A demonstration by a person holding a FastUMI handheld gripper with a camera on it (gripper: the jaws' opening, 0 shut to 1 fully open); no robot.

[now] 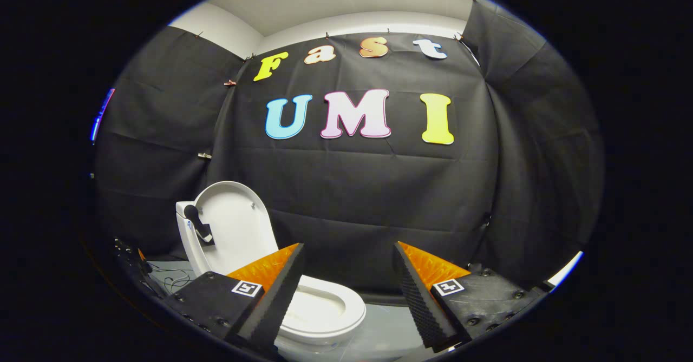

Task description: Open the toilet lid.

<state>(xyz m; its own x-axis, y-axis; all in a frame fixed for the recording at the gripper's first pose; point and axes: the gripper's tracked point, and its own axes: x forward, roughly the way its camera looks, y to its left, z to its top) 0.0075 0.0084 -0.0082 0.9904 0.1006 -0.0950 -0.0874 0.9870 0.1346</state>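
Already, in the gripper view, the toilet lid (235,224) stands upright, swung back toward the tank (187,237) and leaning near the black cloth wall (352,189) behind it. It sits beyond and to the left of the gripper (349,297), well apart from it. The seat (325,310) lies flat on the bowl, its ring partly hidden behind the left finger (270,297). A dark handle-like piece (197,222) sticks out at the lid's left edge.

The gripper's fingers are spread wide with nothing between them; they touch neither lid nor seat, only grey floor (379,329) and cloth showing in the gap.

By the look of it the task is done. The lid appears to be a thin, rigid plastic shell, light, smooth and likely slippery. Its hinge at the rear of the bowl takes the weight. The best hold would be the free rim farthest from the hinge, pinched across its thin edge.
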